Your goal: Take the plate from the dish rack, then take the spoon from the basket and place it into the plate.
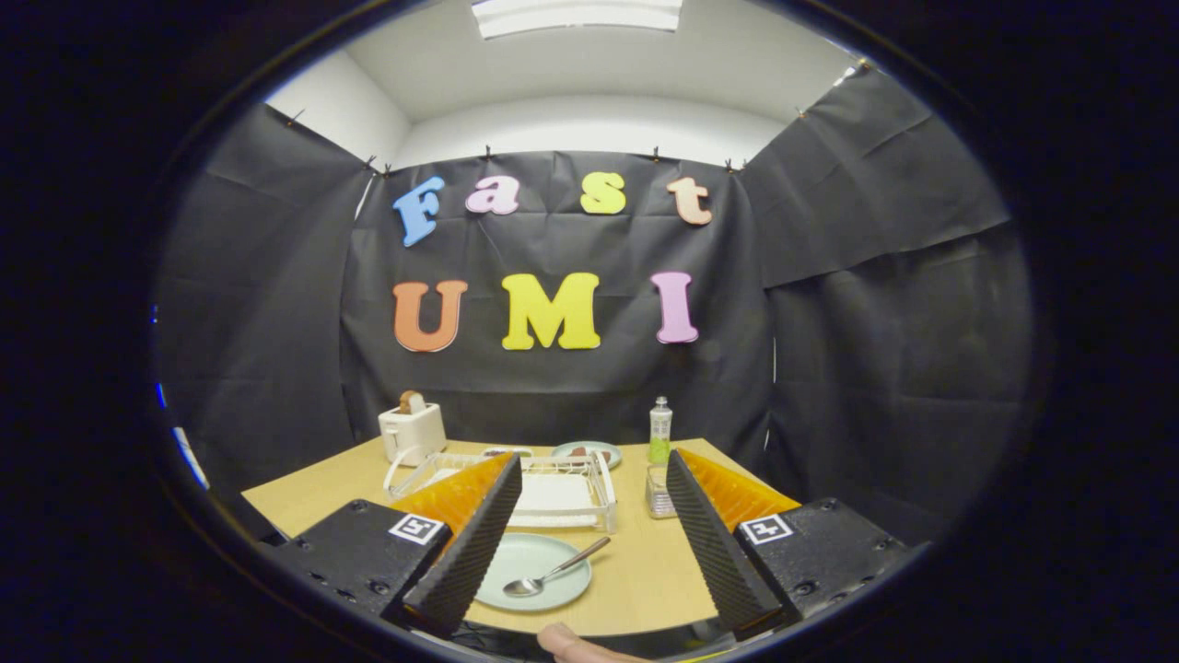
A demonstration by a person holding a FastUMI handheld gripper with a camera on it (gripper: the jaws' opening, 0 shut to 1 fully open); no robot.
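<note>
Gripper view: we've got the spoon [555,573] lying in the plate [534,571] between our gripper's [589,543] spread, empty fingers, so we reckon only backing away remains.

A wooden table [645,571] stands inside a booth with black cloth walls. At its far left corner is a white toaster [413,431] with a slice of bread [411,401] standing up in its slot. Near the far edge lies a second small plate [587,450] with some food on it. To its right stands a clear bottle [659,430] with green liquid, and just before the bottle a small clear glass container [658,492].
</note>
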